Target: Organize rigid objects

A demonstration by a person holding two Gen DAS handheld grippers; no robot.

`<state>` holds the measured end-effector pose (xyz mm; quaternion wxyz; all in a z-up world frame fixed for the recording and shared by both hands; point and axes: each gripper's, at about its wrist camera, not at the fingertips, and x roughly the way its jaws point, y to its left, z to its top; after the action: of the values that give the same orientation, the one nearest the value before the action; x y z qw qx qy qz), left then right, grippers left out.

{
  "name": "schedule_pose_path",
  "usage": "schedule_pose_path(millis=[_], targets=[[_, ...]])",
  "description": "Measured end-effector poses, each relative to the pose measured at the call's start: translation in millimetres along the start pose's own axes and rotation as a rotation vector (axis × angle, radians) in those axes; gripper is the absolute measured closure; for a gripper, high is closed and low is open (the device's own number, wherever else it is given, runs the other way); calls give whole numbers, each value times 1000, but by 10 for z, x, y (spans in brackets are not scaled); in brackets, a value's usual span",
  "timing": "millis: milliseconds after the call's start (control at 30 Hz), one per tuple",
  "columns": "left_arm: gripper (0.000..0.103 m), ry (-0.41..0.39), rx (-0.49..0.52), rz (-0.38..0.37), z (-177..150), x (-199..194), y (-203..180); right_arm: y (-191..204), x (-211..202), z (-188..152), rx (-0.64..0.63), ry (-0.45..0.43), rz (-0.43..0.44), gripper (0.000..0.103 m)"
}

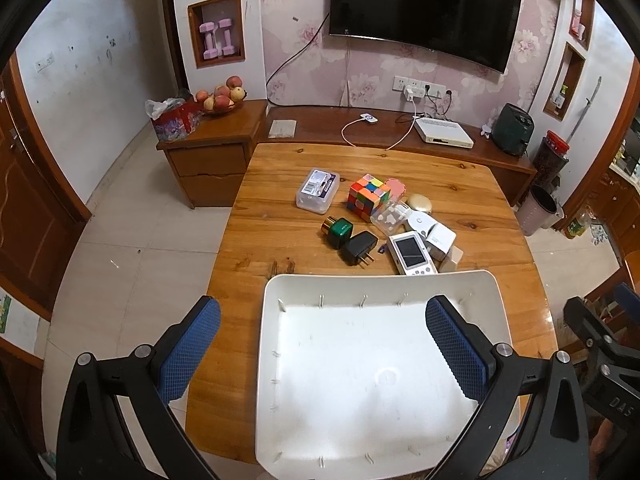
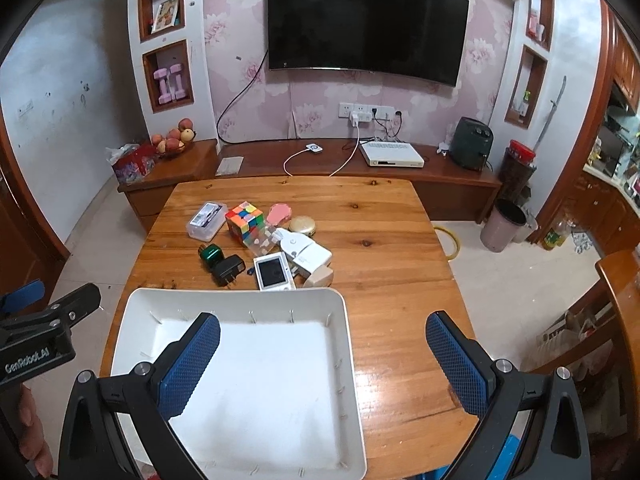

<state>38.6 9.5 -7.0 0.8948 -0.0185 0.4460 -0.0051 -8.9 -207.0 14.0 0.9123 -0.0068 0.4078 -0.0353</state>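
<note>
An empty white tray (image 1: pixel 384 278) (image 2: pixel 236 296) sits at the near edge of the wooden table (image 1: pixel 280 184) (image 2: pixel 392 240). Beyond it lie a colour cube (image 1: pixel 368 197) (image 2: pixel 245 222), a clear plastic box (image 1: pixel 318 190) (image 2: pixel 206 220), a green block (image 1: pixel 339 231) (image 2: pixel 210 255), a black plug adapter (image 1: pixel 359 247) (image 2: pixel 228 269), a white handheld device (image 1: pixel 411 253) (image 2: pixel 274 271) and white boxes (image 1: pixel 440 240) (image 2: pixel 312 258). My left gripper (image 1: pixel 323 344) is open and empty above the tray's left part. My right gripper (image 2: pixel 323 360) is open and empty above the tray's right edge.
A low wooden cabinet (image 1: pixel 360 128) (image 2: pixel 320 160) runs behind the table under a wall TV (image 1: pixel 424 8). A fruit bowl (image 1: pixel 220 98) stands at its left end. A bin (image 2: pixel 502 224) stands on the floor to the right. A wooden chair (image 2: pixel 616 300) is at right.
</note>
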Motion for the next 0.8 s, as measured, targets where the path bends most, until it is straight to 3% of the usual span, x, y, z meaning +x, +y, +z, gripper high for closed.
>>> schedule_pose_path(millis=[233,500,667,800], targets=[[1,-22,7,-13,235,166,5,13,128,207,-29,5,40,0],[1,-18,32,15,743,530,30,7,375,577,-57,14,59,0],[1,-2,104,19,1009,857,-53,-9,613,896,-74,5,75,0],[1,38,159,4,1245,1212,-119,-28,978,1117,-63,46,84,0]])
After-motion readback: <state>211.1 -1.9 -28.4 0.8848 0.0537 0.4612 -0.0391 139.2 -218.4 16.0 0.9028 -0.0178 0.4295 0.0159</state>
